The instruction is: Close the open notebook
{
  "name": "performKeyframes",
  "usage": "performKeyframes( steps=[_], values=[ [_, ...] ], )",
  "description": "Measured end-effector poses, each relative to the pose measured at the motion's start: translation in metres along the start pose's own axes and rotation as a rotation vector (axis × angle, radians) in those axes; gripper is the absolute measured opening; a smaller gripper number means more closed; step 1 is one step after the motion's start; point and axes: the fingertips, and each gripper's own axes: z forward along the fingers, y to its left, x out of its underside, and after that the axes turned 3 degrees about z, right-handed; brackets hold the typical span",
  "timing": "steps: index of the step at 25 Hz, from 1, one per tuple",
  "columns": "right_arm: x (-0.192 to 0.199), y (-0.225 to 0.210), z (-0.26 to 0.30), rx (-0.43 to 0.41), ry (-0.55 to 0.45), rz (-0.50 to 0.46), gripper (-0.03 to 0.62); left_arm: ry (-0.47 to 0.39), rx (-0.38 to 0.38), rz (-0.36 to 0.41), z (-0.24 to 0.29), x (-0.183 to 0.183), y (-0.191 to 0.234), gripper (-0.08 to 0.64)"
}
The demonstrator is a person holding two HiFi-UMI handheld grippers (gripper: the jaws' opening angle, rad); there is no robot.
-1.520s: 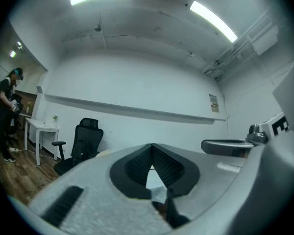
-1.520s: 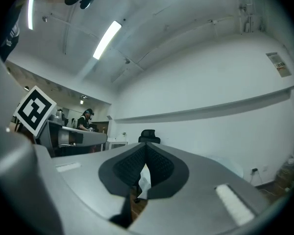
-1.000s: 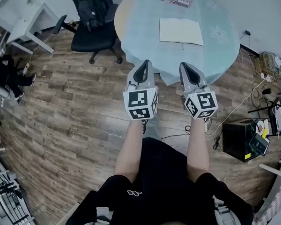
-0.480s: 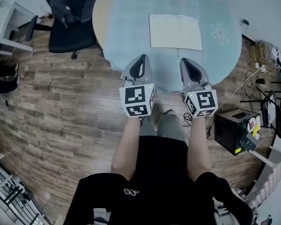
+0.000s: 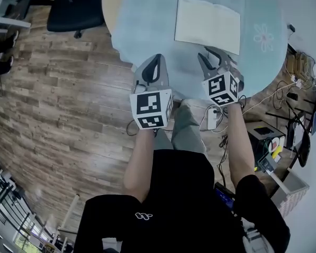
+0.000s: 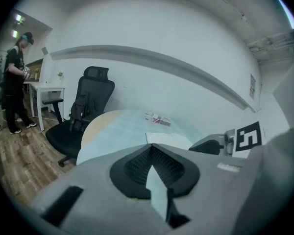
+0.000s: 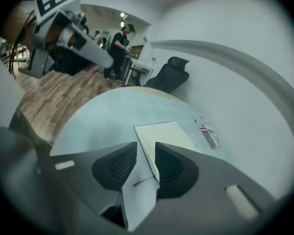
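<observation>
We now reach over the table's (image 5: pixel 142 20) near edge, closer than before; the open notebook (image 5: pixel 207 25) lies flat on the table, just beyond our right gripper (image 5: pixel 215 54), whose empty jaws are opening; our left gripper's (image 5: pixel 156 59) jaws meet, empty.

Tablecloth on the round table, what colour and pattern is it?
The tablecloth is pale blue with white flower prints; the head view shows it best.

Your head camera looks steeply down at the counter (image 5: pixel 147 20); cameras on your left tool (image 5: pixel 157 62) and right tool (image 5: pixel 213 57) (close behind the jaws) face across it, sharing the notebook (image 5: pixel 208 19).
</observation>
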Motion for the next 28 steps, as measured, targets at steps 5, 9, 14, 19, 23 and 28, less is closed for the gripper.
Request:
performKeyframes(
  steps=[5,9,14,19,23,28],
  values=[
    [0.024,-0.003,0.041,-0.021,0.138,-0.202,0.143,0.025,-0.033,-0.028,0.004,0.016,0.012,0.002],
    [0.035,-0.006,0.058,-0.026,0.205,-0.268,0.149,0.043,-0.051,-0.047,0.009,0.023,0.021,0.003],
    [0.041,-0.007,0.070,-0.023,0.245,-0.310,0.149,0.060,-0.053,-0.056,0.013,0.030,0.023,0.003],
    [0.043,-0.007,0.075,0.027,0.278,-0.391,0.130,0.069,-0.048,-0.064,0.017,0.034,0.025,0.003],
    [0.044,-0.004,0.077,0.058,0.297,-0.436,0.105,0.069,-0.042,-0.066,0.017,0.035,0.026,0.003],
    [0.046,-0.001,0.076,0.091,0.287,-0.387,0.066,0.077,-0.029,-0.056,0.015,0.036,0.023,0.003]
  ],
)
